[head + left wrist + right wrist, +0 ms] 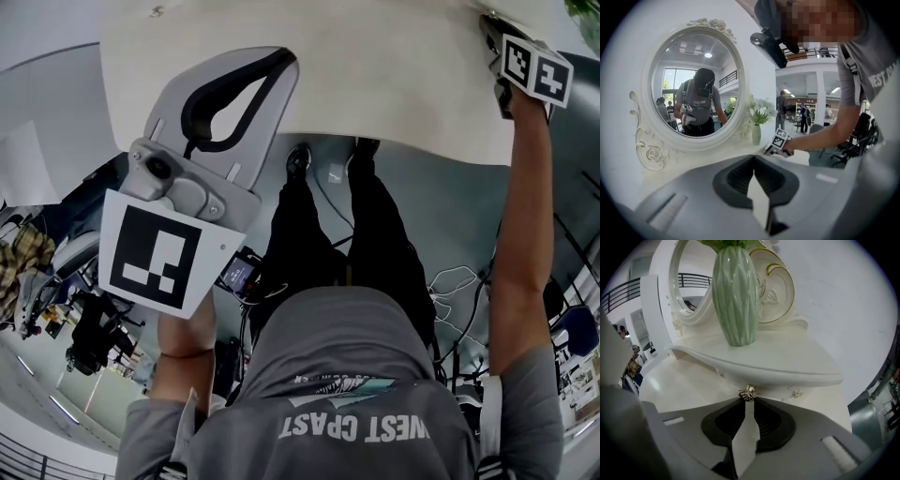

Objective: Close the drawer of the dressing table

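My right gripper [748,401] points down at the cream dressing table [375,84]. Its tips are closed on the small brass drawer knob [748,393]. The drawer front [771,386] sits tucked under the curved shelf [787,366] that carries a green vase [736,296]. In the head view this gripper [489,26] is at the table's far right. In the left gripper view it [768,150] shows beside the vase [756,133]. My left gripper [272,70] hangs raised at the table's near edge, shut and holding nothing [753,161], and faces the oval mirror [696,86].
The mirror's carved frame [647,150] rises at the back of the tabletop. The person's legs [328,234] stand against the front edge, with cables [459,291] on the floor. Office chairs [855,140] and distant people [804,115] fill the room to the right.
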A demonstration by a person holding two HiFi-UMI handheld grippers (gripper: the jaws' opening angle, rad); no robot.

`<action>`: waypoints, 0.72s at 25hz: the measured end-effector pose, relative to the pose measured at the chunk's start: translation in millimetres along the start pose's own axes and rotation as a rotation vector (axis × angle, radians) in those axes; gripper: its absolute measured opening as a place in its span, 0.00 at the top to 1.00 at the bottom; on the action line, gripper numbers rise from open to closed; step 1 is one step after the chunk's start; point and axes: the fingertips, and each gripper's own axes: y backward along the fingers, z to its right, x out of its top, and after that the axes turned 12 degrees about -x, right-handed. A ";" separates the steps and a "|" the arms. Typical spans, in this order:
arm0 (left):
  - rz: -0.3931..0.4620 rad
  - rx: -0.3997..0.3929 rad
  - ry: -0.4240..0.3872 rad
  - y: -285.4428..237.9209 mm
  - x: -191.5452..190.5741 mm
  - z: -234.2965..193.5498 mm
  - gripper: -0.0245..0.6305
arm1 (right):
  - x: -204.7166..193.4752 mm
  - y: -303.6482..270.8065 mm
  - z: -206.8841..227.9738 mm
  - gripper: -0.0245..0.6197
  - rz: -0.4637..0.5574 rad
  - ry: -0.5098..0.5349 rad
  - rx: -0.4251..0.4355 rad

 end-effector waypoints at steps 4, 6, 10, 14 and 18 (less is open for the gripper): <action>0.005 0.006 -0.023 5.2 13.6 11.8 0.96 | -8.2 6.5 4.9 0.85 -0.029 -0.015 -0.006; 0.007 0.009 -0.039 7.9 21.6 15.8 0.96 | -10.1 11.0 8.3 0.82 -0.038 -0.013 -0.017; 0.019 0.014 -0.065 16.8 39.1 14.8 0.96 | -4.1 24.6 11.2 0.79 -0.042 -0.020 -0.027; 0.035 0.018 -0.089 28.8 59.9 21.7 0.96 | -0.3 51.7 14.6 0.80 -0.034 -0.029 -0.033; 0.052 0.020 -0.112 41.9 83.3 27.3 0.96 | 13.4 89.7 18.0 0.86 0.005 -0.035 -0.043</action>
